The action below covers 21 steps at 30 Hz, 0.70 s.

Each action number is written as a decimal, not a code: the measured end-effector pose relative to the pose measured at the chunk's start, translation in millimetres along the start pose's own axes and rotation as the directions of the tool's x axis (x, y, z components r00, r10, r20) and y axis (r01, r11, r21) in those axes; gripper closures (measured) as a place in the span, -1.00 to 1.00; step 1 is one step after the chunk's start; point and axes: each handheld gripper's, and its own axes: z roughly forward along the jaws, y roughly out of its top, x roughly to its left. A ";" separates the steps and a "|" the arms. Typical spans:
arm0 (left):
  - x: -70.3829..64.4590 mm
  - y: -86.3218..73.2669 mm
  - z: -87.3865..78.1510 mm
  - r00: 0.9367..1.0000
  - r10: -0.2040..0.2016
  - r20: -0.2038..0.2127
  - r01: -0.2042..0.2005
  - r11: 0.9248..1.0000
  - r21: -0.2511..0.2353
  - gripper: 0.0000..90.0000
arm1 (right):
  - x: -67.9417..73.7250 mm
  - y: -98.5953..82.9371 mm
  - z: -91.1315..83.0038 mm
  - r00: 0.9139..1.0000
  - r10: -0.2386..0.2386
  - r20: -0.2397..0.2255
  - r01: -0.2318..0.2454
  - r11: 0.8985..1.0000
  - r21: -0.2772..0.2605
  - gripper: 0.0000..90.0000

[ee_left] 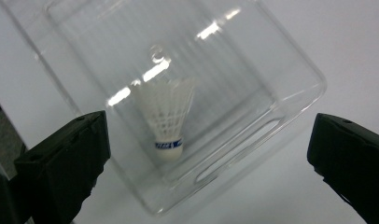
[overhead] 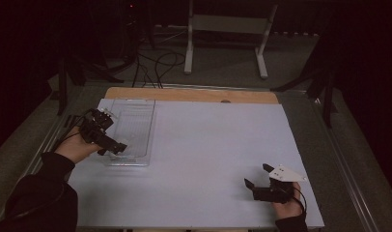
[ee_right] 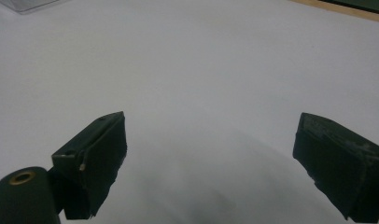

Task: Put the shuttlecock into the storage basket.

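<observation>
Dim surroundings; glare; soft blur

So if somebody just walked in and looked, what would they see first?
Probably the white shuttlecock, lying inside the clear plastic box at the table's left side. The left claw hangs wide open right above it. The right claw, open too, sits by the near right edge of the white table, holding nothing.
</observation>
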 end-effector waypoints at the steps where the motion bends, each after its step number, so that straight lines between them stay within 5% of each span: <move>1: -1.4 1.3 0.1 1.000 0.003 0.004 -0.003 1.000 -0.008 -1.00 | 0.0 -0.2 0.3 1.000 0.000 -0.001 0.000 1.000 0.000 -0.79; 12: -10.7 14.9 -0.8 0.999 -0.009 0.045 0.013 0.995 -0.099 -1.00 | -0.5 -0.6 0.0 1.000 0.002 -0.001 -0.002 1.000 -0.001 -0.79; 21: -21.3 24.8 1.8 0.997 0.028 0.069 -0.021 0.994 -0.107 -1.00 | -0.8 -0.9 -0.1 1.000 0.003 -0.003 -0.003 1.000 -0.001 -0.79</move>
